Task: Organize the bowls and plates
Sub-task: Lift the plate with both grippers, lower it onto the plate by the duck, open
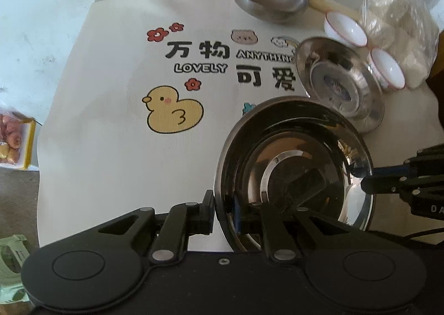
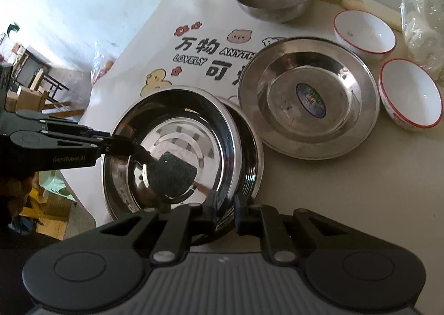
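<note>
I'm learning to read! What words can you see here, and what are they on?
"万物 ANYTHING" with the last letters hidden, on the tablecloth.
"LOVELY" on the tablecloth.
"可爱" on the tablecloth.
"GenRobot.AI" on the left tool.
"DA", cut off at the edge, on the right tool.
The sticker in the plate is too blurred to read.

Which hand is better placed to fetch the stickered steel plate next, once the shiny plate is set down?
Right, probably. The right tongs grip the shiny plate on the rim nearest the stickered plate; the left tongs grip its far rim, away from it.
</note>
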The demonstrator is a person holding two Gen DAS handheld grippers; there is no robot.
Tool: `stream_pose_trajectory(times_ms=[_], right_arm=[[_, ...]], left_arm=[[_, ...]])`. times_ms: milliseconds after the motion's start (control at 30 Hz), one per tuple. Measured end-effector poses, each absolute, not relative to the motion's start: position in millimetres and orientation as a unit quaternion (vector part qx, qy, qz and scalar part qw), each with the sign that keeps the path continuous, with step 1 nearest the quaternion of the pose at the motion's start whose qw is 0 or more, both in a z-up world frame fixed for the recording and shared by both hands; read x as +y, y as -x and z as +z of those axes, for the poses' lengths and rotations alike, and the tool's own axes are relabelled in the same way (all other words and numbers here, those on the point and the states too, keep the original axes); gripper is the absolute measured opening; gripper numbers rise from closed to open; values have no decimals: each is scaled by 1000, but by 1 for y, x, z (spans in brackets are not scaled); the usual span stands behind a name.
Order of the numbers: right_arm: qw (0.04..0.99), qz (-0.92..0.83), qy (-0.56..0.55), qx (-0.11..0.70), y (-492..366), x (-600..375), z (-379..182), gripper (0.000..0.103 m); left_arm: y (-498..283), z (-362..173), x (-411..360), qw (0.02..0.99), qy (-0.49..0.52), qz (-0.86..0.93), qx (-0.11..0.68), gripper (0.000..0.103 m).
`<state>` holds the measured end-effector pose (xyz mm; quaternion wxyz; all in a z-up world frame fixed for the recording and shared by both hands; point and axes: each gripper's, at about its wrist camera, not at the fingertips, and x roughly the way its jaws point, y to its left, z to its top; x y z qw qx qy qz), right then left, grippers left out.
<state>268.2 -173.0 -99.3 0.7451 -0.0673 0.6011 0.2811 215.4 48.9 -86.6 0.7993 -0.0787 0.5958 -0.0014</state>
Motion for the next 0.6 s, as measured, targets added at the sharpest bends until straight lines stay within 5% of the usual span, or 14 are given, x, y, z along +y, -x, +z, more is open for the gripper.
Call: stream_pose_trajectory(times_ms=[600], right_arm=[[748,268,76,603,-272,-174,-99,17]], left_arm=[[-232,-104,33,789,47,3,612,21]])
